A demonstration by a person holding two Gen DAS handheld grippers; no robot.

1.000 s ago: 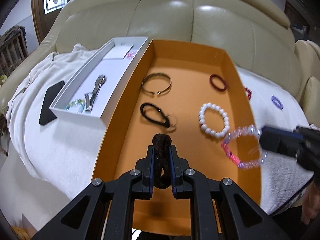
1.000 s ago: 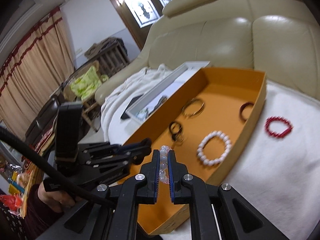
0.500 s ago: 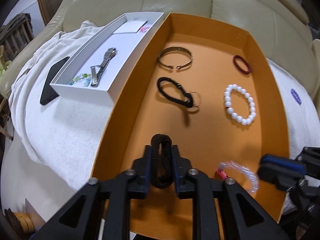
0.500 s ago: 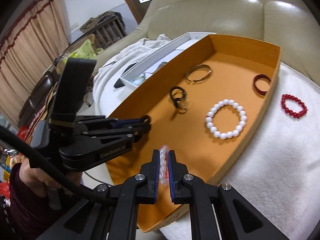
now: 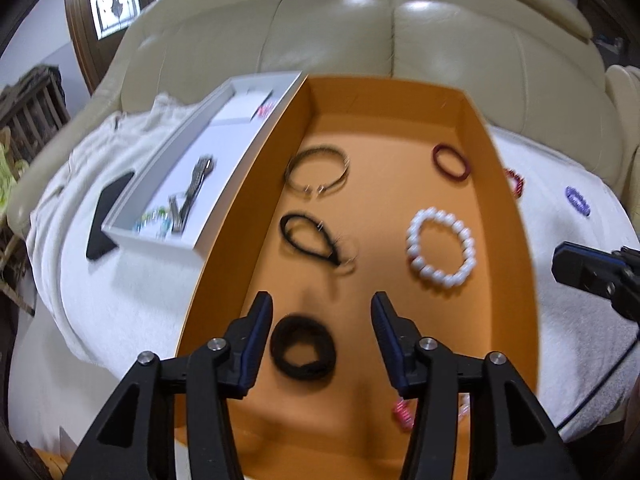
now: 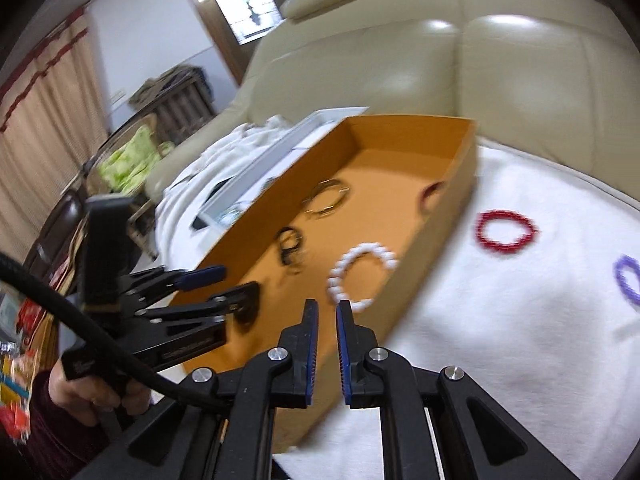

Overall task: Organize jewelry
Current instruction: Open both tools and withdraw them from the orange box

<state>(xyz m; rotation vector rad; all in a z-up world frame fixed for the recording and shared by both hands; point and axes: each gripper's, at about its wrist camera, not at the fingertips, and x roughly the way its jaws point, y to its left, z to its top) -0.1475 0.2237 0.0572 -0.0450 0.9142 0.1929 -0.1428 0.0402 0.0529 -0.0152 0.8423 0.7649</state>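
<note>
Sofa-top orange tray (image 5: 496, 168) already holds six pieces, black scrunchie (image 5: 302, 347) lying between the spread left hand-held gripper (image 5: 322, 332), while the nearly pressed-together, empty right hand-held gripper (image 6: 327, 316) faces red bracelet (image 6: 505, 233) and purple bracelet (image 6: 628, 282) left on the towel (image 6: 520, 320).

White towel (image 5: 132, 288) covers the sofa seat (image 5: 360, 32). Directly on it: orange tray (image 5: 224, 264) ahead of the left gripper (image 5: 322, 320), white tray (image 5: 160, 236) and black phone (image 5: 106, 216) to its left.
</note>
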